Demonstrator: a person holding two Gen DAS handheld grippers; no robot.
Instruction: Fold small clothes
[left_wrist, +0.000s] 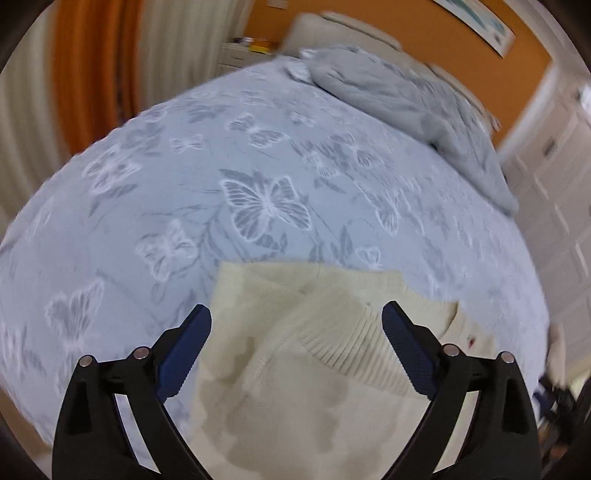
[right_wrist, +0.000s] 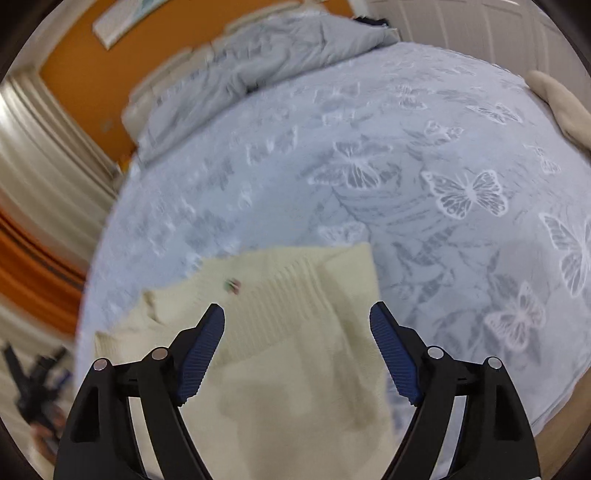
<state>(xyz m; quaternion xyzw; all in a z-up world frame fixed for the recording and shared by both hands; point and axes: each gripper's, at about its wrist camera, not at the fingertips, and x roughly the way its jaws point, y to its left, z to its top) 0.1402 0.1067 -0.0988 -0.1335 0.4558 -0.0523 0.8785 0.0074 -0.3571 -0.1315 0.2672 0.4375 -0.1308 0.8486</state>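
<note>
**Cream knit lies part-folded on butterfly bedspread as both grippers hang above it**

Nearest the lenses, the left gripper (left_wrist: 295, 354) and the right gripper (right_wrist: 297, 350) each hang over the cream knitted garment (left_wrist: 295, 369), jaws spread wide and pinching nothing; blue ribbed pads (right_wrist: 201, 354) line the black fingers. The garment, a small soft sweater by its look, lies on the near part of the bed, one layer already laid across another, so a fold appears to be under way rather than finished. Its ribbed band (left_wrist: 354, 350) runs diagonally across the smoother knit, and a tiny red mark (right_wrist: 232, 285) shows near one edge. The next move likely calls for closing on a loose edge or corner and carrying it over squarely, since limp knit slumps and drags. Beyond it spreads the pale blue bedspread (left_wrist: 184, 177), textured with raised white butterflies. Farther off lie a rumpled grey duvet (left_wrist: 406, 99) and another cream item (right_wrist: 557, 107) at the bed's edge, before an orange wall (right_wrist: 85, 74). Both views are motion-blurred.
</note>
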